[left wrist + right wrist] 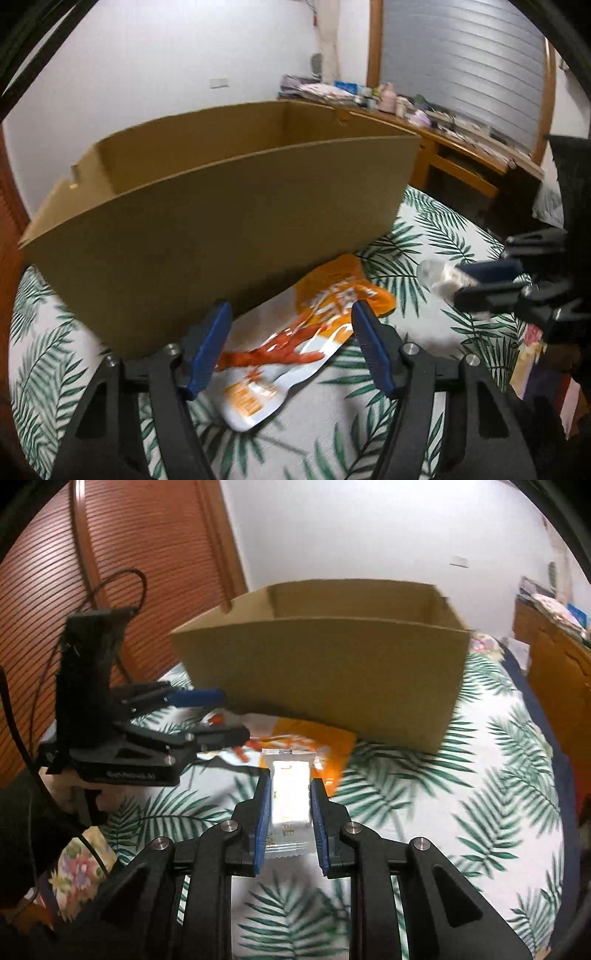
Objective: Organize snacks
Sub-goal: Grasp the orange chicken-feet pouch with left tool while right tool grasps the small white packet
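Observation:
An orange-and-white snack pouch (295, 332) lies flat on the palm-leaf bedsheet (424, 332), right against the front wall of an open cardboard box (221, 206). My left gripper (291, 332) straddles the pouch, its blue pads on either side with gaps showing, so it is open. In the right wrist view the left gripper (218, 716) sits at the left, over the pouch (314, 746) and in front of the box (325, 672). My right gripper (290, 786) is shut on a small white snack packet (290, 794), held above the sheet. From the left wrist view, the right gripper (480, 284) holds that packet (439, 277) at the right.
The box's inside is hidden from both views. A wooden desk (443, 125) crowded with small items runs along the far right wall. A wooden louvred door (110, 554) stands behind the left gripper. The bed's edge (565, 775) falls away at the right.

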`<state>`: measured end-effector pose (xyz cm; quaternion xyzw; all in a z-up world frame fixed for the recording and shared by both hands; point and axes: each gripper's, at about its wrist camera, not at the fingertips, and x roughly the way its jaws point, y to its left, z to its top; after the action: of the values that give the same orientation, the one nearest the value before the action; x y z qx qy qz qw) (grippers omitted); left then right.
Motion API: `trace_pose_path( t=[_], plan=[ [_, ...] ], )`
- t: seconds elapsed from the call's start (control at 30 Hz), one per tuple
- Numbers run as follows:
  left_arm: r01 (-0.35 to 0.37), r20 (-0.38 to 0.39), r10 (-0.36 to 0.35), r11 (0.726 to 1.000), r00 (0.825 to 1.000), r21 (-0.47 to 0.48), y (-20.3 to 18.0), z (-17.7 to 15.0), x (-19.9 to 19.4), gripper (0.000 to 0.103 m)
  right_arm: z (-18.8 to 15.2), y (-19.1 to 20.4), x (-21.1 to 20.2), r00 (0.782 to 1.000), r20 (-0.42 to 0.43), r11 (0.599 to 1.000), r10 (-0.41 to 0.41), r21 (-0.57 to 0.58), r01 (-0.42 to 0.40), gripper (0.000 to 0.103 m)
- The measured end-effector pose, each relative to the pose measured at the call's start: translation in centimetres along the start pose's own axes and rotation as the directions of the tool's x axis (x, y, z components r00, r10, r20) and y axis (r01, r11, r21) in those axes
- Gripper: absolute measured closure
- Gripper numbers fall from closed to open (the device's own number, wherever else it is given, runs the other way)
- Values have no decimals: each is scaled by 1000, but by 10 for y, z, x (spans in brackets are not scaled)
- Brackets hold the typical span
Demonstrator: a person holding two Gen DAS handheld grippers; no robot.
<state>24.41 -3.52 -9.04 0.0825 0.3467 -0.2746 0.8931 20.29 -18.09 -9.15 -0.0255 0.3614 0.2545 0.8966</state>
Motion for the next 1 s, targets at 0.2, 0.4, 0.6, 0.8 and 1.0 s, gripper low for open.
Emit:
trace_pose_path(
  t=[0.2,0.4,0.6,0.8,1.0],
  plan=[
    [40,-83,-35,998,996,51,-12,6,22,36,-3,-15,-15,1000,23,999,-21,31,21,83],
    [14,-147,6,991,989,135,-26,-1,33,34,-4,-19,-21,999,30,999,-22,50,20,83],
    [1,-156,24,988,987,157,-29,-1,34,33,-4,-20,-19,999,33,998,-18,57,17,83],
    [-25,-149,50,986,988,166,-21,1,35,72,-5,-19,-20,999,31,998,-21,59,19,83],
    [-43,-126,61,989,990,144,-25,-9,18,82,-9,-19,-21,999,39,997,-22,71,19,83]
  ],
)
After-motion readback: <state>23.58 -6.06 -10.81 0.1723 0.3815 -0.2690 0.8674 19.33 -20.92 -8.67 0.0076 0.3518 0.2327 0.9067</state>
